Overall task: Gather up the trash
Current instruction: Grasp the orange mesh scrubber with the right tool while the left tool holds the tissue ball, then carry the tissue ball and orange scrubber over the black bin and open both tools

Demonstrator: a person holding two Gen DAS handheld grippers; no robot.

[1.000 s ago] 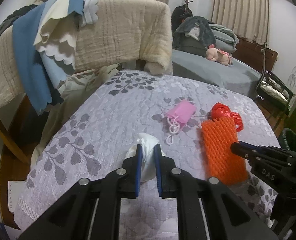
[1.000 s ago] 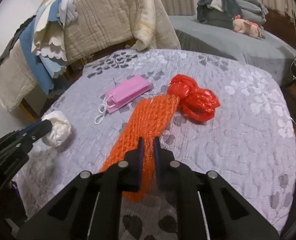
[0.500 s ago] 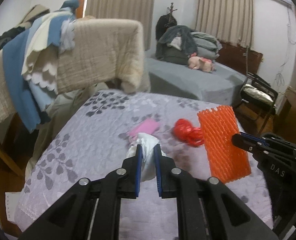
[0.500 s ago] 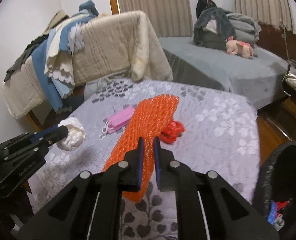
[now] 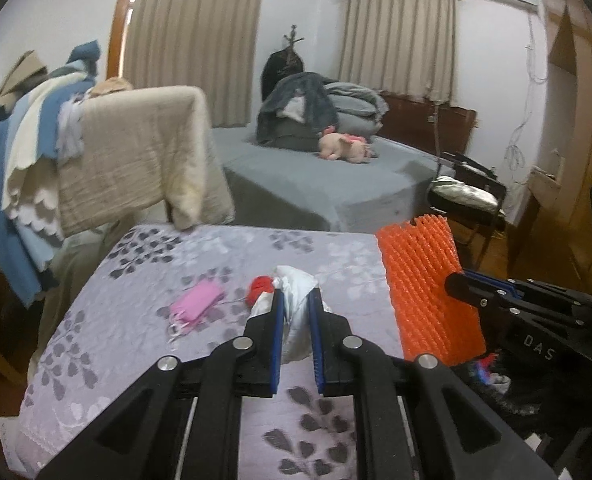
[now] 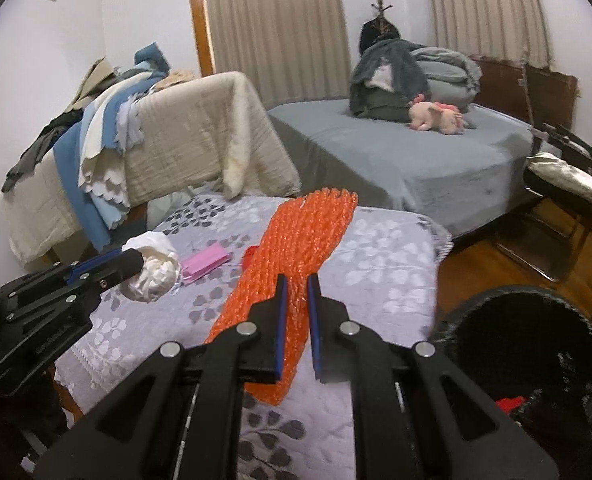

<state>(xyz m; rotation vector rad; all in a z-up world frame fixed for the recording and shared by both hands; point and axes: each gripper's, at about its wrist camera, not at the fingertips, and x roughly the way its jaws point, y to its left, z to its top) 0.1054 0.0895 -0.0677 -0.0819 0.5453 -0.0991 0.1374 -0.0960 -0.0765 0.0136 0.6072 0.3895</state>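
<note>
Both loads have risen off the leaf-patterned lilac quilt (image 6: 380,248): left gripper (image 5: 294,300) pinches crumpled white tissue (image 5: 296,320), right gripper (image 6: 294,284) clamps knobbly orange foam netting (image 6: 291,248), beside the round black bin (image 6: 536,344).

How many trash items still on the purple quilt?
2: pink face mask mid-quilt, red plastic bundle just right of it, partly hidden behind the held white wad. More may be hidden.
</note>
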